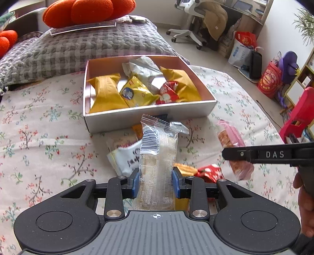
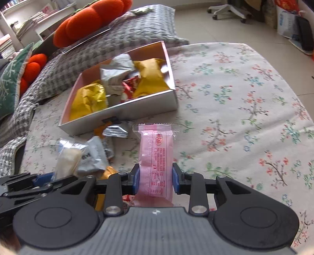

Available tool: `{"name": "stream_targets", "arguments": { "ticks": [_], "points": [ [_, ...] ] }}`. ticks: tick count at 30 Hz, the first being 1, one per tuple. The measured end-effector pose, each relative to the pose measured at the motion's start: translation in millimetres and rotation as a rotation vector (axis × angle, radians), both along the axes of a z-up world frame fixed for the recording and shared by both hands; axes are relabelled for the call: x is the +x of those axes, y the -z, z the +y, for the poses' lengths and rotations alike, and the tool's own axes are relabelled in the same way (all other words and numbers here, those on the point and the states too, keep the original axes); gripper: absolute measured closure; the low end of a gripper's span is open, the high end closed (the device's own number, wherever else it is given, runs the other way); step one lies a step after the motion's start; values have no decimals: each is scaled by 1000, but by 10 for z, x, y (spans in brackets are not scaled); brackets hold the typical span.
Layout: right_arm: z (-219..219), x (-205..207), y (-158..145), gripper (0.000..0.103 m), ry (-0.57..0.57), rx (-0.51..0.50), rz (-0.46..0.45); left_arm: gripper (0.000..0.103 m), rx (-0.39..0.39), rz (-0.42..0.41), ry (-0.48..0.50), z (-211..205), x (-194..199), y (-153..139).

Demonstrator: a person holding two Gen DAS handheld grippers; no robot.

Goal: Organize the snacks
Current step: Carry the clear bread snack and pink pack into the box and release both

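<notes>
My left gripper [image 1: 156, 181] is shut on a clear-wrapped pale snack bar [image 1: 159, 157] with a barcode, held above the bed. My right gripper [image 2: 156, 179] is shut on a pink-wrapped snack bar [image 2: 156, 157]; it also shows in the left wrist view [image 1: 233, 149] at the right. The white cardboard box [image 1: 149, 115] lies ahead on the floral bedsheet and holds yellow packets [image 1: 107, 94], a silver packet [image 1: 144, 70] and a red packet [image 1: 168, 92]. Loose snacks lie in front of the box: a white-grey packet [image 1: 125, 157], a red one [image 1: 210, 172], an orange one [image 1: 184, 168].
A grey checked quilt [image 1: 88, 47] and orange cushions [image 1: 88, 11] lie behind the box. The bed's right edge [image 1: 274, 125] drops to the floor, where an office chair [image 1: 188, 19], bags [image 1: 270, 80] and a red object [image 1: 300, 111] stand.
</notes>
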State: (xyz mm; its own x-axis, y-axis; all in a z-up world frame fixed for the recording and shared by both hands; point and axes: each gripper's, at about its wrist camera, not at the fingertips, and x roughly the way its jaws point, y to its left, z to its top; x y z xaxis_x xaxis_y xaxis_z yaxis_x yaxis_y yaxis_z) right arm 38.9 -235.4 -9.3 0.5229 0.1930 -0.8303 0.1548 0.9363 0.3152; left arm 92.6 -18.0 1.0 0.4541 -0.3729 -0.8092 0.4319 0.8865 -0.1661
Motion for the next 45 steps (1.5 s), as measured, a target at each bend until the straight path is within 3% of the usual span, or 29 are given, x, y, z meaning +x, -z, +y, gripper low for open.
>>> {"name": "stream_targets", "arguments": {
  "ticks": [12, 21, 28, 32, 38, 45],
  "points": [
    [186, 529, -248, 74, -90, -15, -68, 72, -16, -36, -45, -67, 656, -187],
    [202, 1109, -217, 74, -99, 37, -70, 72, -65, 12, -106, -118, 1345, -96],
    [66, 1451, -161, 74, -42, 87, -75, 72, -95, -10, -188, 34, 1881, -123],
    [-48, 1635, -172, 74, -15, 79, -80, 72, -105, 27, -211, 60, 2126, -103],
    [-160, 1846, -130, 74, 37, 81, -43, 72, -18, 56, -201, -26, 2344, -71],
    [-160, 1995, -45, 69, 81, 148, -51, 71, -91, 90, -230, -2, 2413, 41]
  ]
}}
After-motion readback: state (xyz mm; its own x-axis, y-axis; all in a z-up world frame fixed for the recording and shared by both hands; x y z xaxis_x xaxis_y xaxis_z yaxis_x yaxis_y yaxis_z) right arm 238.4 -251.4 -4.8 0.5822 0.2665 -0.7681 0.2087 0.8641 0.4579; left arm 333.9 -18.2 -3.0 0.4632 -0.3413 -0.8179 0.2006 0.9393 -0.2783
